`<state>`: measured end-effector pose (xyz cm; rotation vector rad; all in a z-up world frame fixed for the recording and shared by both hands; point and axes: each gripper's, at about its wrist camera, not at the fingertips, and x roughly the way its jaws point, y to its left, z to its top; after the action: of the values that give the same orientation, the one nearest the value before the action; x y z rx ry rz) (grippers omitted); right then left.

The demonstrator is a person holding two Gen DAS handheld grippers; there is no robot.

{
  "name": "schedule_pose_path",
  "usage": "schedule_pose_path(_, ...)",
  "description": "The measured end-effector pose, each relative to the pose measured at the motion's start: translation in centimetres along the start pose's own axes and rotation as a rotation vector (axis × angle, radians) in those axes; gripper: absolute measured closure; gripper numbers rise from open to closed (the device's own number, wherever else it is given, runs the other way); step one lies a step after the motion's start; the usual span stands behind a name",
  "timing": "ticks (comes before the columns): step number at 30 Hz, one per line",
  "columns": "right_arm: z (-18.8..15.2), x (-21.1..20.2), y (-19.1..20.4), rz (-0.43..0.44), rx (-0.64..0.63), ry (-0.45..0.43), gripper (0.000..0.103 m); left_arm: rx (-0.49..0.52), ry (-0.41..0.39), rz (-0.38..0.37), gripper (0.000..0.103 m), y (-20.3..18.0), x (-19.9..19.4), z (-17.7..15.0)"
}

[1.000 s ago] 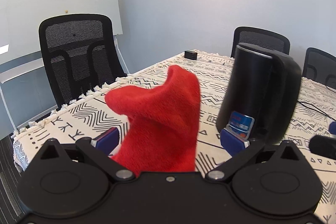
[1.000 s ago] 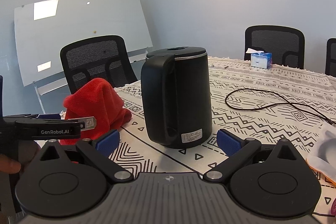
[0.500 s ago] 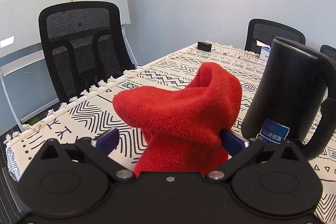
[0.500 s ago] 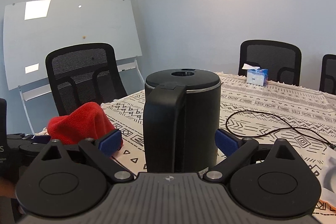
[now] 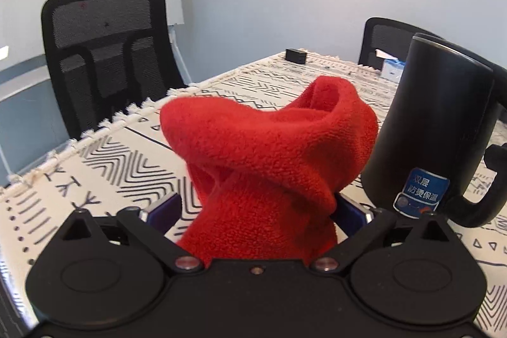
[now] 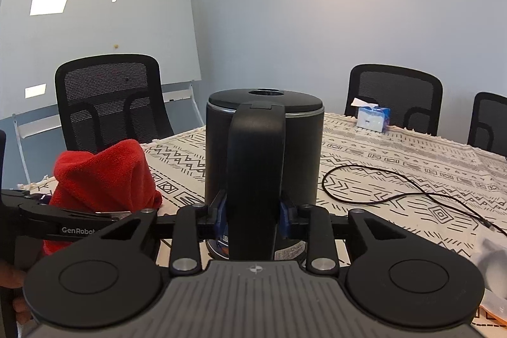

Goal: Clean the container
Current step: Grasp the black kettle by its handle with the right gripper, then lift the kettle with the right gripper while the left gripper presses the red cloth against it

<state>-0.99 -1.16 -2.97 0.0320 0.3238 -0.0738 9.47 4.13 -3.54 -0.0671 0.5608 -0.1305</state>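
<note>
The right gripper [image 6: 253, 211], whose blue pads stood spread apart on either side of the tall black cylindrical electric kettle [image 6: 264, 154] half a second ago, has now closed on the kettle's broad black handle [image 6: 255, 179], pads pressed against both of its sides. The kettle stands upright on the table with its lid on, so the container is now steadied by its handle. The left gripper [image 5: 256, 211] keeps its clamp on the bunched red fleece cloth [image 5: 269, 154], which rises out from between the blue fingers in a soft folded peak. Over the last second the cloth has come nearer the kettle's wall (in the left wrist view the two look almost touching, though contact cannot be confirmed). As a judgement, one tool holding the body and the other bringing the cloth up suits wiping the kettle's outside; whether any of it has been wiped cannot be told.

The table is covered with a cream cloth printed in black geometric patterns [image 6: 396, 160], fringed at its edge. A thin black cable [image 6: 396, 195] loops across it to the right of the kettle, and a blue-and-white tissue box [image 6: 372, 117] sits at the far side. Black mesh office chairs [image 6: 107, 103] ring the table, a whiteboard [image 6: 95, 34] leans by the pale blue wall.
</note>
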Motion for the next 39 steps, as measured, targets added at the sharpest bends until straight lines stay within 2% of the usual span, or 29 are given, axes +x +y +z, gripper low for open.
schedule_pose_path(2,-0.1,-0.1,-1.0,0.015,0.004,-0.004,0.073,0.002,0.01,-0.027,0.024,0.0,0.5,-0.4)
schedule_pose_path(3,-0.3,-0.2,-1.3,0.022,-0.001,-0.011,0.073,0.008,0.023,-0.038,0.027,-0.1,0.7,-0.5)
schedule_pose_path(5,-0.7,0.0,-2.0,0.049,-0.006,-0.024,0.073,0.011,0.028,-0.062,0.05,-0.2,0.9,-0.5)
schedule_pose_path(6,-0.9,0.1,-2.2,0.065,-0.008,-0.029,0.073,0.01,0.018,-0.073,0.057,-0.3,0.7,-0.4)
schedule_pose_path(8,-1.4,0.5,-2.6,0.095,-0.007,-0.034,0.074,0.026,-0.017,-0.088,0.069,-0.5,0.4,-0.4)
schedule_pose_path(10,-1.9,0.9,-3.0,0.116,0.006,-0.029,0.073,0.065,-0.058,-0.109,0.074,-0.9,0.0,-0.4)
schedule_pose_path(13,-2.4,1.3,-3.4,0.146,0.043,-0.036,0.073,0.148,-0.134,-0.127,0.075,-2.0,-1.2,-0.2)
schedule_pose_path(15,-2.6,1.3,-3.7,0.156,0.059,-0.044,0.072,0.164,-0.149,-0.16,0.075,-2.2,-1.5,0.2)
schedule_pose_path(23,-3.0,1.3,-4.2,0.175,0.101,-0.066,0.072,0.295,-0.249,-0.327,0.076,-3.7,-2.8,2.9)
schedule_pose_path(25,-3.0,1.4,-4.2,0.171,0.099,-0.063,0.072,0.319,-0.249,-0.349,0.076,-4.1,-2.7,3.2)
schedule_pose_path(32,-3.1,1.8,-3.9,0.155,0.086,-0.051,0.072,0.348,-0.158,-0.374,0.076,-4.9,0.4,2.5)
schedule_pose_path(39,-3.2,2.1,-3.7,0.141,0.075,-0.038,0.072,0.354,-0.213,-0.398,0.076,-4.9,-0.3,3.6)
